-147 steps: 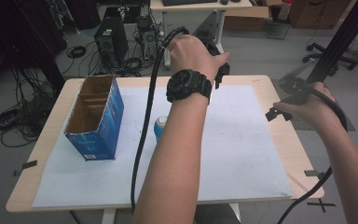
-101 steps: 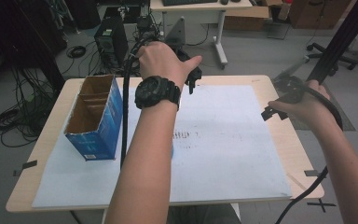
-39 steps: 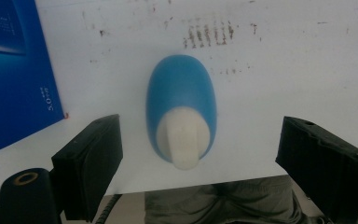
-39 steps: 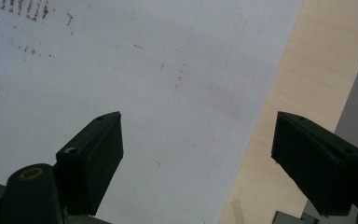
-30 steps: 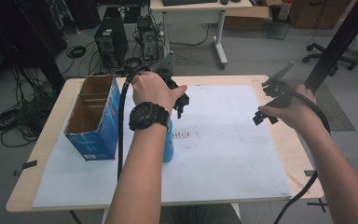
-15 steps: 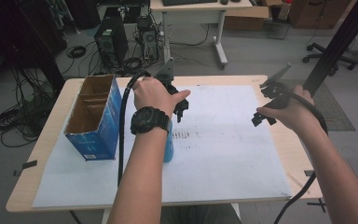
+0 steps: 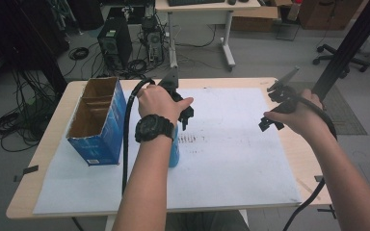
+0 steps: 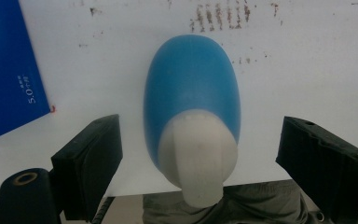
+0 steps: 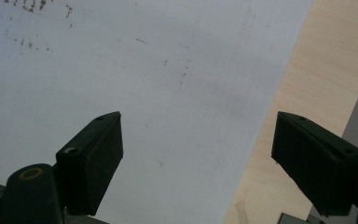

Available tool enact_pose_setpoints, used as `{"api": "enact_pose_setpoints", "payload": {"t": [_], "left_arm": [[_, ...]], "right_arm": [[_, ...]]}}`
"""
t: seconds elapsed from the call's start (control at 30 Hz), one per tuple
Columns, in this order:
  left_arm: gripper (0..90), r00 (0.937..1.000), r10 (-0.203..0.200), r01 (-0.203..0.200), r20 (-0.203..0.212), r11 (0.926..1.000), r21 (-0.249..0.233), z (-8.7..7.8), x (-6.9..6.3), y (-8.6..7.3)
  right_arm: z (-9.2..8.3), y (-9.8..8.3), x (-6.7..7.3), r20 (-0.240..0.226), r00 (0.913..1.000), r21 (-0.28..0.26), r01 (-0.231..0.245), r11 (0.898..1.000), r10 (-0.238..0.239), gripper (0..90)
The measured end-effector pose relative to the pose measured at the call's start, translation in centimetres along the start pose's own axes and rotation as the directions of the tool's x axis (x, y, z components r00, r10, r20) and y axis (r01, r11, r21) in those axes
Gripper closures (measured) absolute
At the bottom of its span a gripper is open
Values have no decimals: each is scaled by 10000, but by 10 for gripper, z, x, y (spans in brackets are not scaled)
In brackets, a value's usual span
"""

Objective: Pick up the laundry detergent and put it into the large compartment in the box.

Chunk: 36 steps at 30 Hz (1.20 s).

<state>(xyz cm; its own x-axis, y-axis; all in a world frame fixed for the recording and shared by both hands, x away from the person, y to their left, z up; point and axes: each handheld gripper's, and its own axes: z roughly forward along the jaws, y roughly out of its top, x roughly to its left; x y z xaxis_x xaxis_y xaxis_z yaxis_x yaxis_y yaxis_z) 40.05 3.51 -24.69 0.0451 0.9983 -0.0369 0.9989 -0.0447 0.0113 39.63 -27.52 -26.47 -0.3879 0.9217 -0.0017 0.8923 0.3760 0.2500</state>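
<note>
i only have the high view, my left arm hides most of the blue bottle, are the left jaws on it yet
Observer: No. In the left gripper view the left gripper stands open, with a gap on each side of the blue bottle.
Operator: is it standing or lying
Observer: Upright on the white sheet, its white cap pointing up at the camera.
Operator: right gripper holding anything
Observer: No. The right gripper is open over bare sheet, beside the table's wooden edge.
</note>
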Motion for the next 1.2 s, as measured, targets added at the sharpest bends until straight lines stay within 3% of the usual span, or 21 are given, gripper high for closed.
{"api": "enact_pose_setpoints", "payload": {"t": [0.7, 1.2], "left_arm": [[143, 9999, -19, 20, -120, 10000, 86, 8, -2, 0], [143, 9997, -139, 144, -192, 9996, 254, 29, -3, 2]], "right_arm": [[1, -2, -2, -72, 10000, -14, -19, 10000, 19, 165], [9, -3, -3, -117, 9999, 98, -51, 9999, 53, 165]]}}
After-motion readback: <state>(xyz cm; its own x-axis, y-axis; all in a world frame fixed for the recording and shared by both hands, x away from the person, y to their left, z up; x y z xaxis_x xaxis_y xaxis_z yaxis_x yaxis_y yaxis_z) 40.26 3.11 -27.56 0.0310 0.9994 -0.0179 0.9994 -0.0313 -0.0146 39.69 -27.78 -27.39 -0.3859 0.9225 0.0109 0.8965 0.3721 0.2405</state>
